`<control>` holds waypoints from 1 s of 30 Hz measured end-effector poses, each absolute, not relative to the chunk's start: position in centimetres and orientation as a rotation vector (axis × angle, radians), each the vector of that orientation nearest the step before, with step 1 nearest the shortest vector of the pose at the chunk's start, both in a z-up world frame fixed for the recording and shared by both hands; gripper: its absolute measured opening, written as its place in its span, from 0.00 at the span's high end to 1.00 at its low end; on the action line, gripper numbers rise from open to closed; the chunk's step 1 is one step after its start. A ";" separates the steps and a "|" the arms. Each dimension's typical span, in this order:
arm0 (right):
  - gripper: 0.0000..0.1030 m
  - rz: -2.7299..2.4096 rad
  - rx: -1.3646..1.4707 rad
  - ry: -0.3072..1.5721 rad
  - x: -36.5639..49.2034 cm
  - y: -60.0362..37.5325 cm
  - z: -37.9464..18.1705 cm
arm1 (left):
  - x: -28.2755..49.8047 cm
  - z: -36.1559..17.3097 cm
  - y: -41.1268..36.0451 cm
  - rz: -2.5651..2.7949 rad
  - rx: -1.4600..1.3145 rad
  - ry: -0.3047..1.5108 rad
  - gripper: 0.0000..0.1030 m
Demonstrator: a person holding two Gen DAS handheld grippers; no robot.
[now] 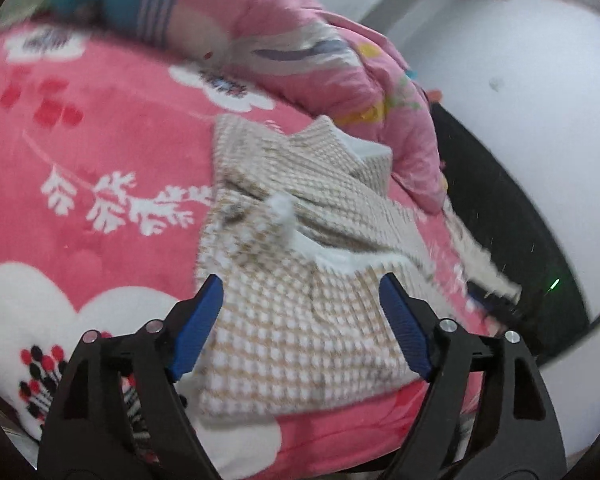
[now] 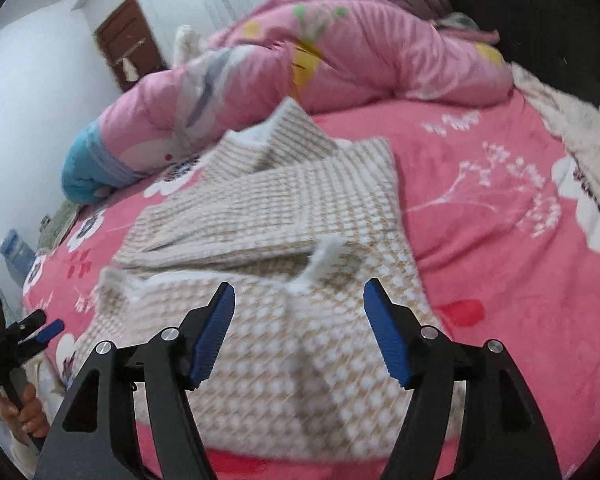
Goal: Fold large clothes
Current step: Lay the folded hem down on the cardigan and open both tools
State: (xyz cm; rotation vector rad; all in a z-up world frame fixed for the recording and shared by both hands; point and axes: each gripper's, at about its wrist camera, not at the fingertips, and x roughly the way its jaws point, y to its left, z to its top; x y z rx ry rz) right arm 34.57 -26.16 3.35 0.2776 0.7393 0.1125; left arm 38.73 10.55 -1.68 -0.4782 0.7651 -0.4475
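A beige-and-white checked garment (image 1: 300, 280) lies partly folded on a pink flowered blanket (image 1: 92, 140); it also shows in the right wrist view (image 2: 284, 240). A white fluffy tuft (image 1: 282, 210) sticks up from it, and also shows in the right wrist view (image 2: 324, 256). My left gripper (image 1: 302, 304) is open and empty, hovering over the garment's near end. My right gripper (image 2: 299, 308) is open and empty above the garment's near part. The left gripper (image 2: 40, 332) also appears at the left edge of the right wrist view, held by a hand.
A rolled pink quilt (image 2: 320, 64) with a blue end (image 2: 84, 172) lies along the far side of the bed. A cream fuzzy cloth (image 2: 580, 140) lies at the right. A black headboard (image 1: 500, 220), white wall and brown door (image 2: 128, 44) surround the bed.
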 end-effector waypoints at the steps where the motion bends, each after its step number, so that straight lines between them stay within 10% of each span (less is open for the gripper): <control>1: 0.36 0.129 0.265 0.736 34.1 -25.6 3.6 | 38.1 -1.4 9.5 -0.451 -0.424 0.762 0.22; 18: 0.32 0.156 0.176 0.943 32.5 -20.9 -2.5 | 36.5 -6.9 3.0 -0.282 -0.002 0.917 0.16; 30: 0.06 0.143 0.090 0.936 30.3 -19.3 -3.9 | 36.1 -7.4 2.2 -0.250 0.045 0.895 0.08</control>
